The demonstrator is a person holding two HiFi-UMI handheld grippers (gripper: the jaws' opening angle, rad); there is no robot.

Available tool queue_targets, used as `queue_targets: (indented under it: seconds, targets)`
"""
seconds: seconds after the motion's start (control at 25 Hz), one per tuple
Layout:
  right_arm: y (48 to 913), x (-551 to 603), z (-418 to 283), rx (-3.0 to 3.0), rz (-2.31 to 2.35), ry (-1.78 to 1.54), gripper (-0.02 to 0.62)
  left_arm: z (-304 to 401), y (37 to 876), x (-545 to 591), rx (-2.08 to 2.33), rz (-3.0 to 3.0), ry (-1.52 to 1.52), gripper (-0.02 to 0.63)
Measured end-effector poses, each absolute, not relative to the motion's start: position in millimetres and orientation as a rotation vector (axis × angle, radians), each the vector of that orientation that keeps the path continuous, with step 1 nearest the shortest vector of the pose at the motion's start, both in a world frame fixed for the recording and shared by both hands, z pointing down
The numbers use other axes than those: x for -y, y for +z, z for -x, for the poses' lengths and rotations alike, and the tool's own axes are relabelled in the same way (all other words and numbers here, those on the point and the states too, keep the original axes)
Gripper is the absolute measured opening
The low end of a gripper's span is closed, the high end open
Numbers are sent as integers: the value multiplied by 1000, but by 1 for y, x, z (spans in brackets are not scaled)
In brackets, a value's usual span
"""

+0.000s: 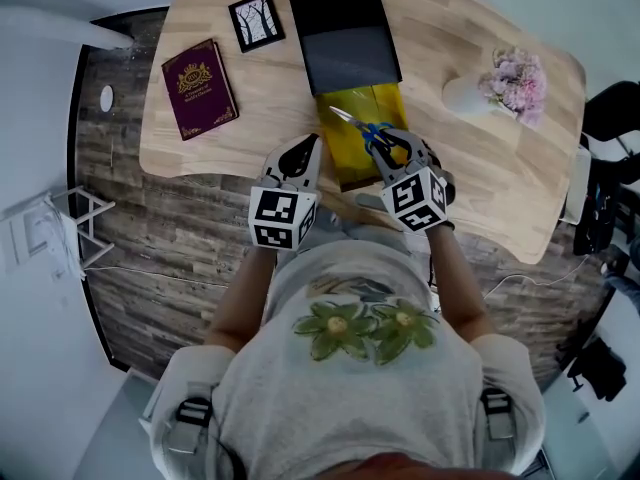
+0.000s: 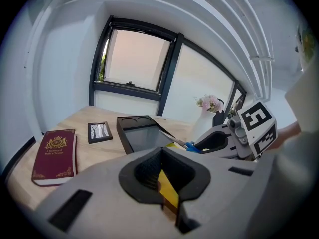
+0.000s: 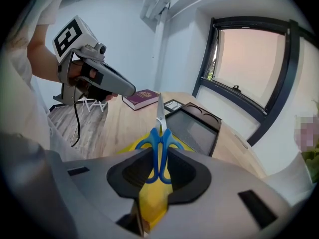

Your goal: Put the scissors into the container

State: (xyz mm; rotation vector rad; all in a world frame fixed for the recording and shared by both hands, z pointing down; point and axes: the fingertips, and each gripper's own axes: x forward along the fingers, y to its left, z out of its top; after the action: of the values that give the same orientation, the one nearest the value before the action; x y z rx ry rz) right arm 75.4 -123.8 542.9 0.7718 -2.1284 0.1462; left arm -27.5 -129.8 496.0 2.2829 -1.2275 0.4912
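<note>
My right gripper (image 1: 390, 146) is shut on the blue handles of the scissors (image 1: 372, 133), whose steel blades point away toward a black tray container (image 1: 345, 38). In the right gripper view the scissors (image 3: 159, 143) stand upright between the jaws of that gripper (image 3: 159, 168), over a yellow flat box (image 3: 138, 144) that touches the tray (image 3: 197, 128). The yellow box (image 1: 350, 153) lies at the table's near edge. My left gripper (image 1: 308, 148) hovers just left of it, shut and holding nothing. It shows raised in the air (image 3: 112, 81) in the right gripper view.
A maroon book (image 1: 198, 88) and a small framed picture (image 1: 255, 21) lie on the left of the wooden table (image 1: 470, 168). A white vase with pink flowers (image 1: 505, 86) stands at the right. A white wire stand (image 1: 80, 223) sits on the floor at left.
</note>
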Motion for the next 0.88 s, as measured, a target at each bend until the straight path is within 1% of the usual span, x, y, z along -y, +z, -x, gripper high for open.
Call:
queue_targets:
  seconds: [0.88]
  targets:
    - [591,129,-76,2062,-724,202,86,16,505,126,1183,-2299,544,6]
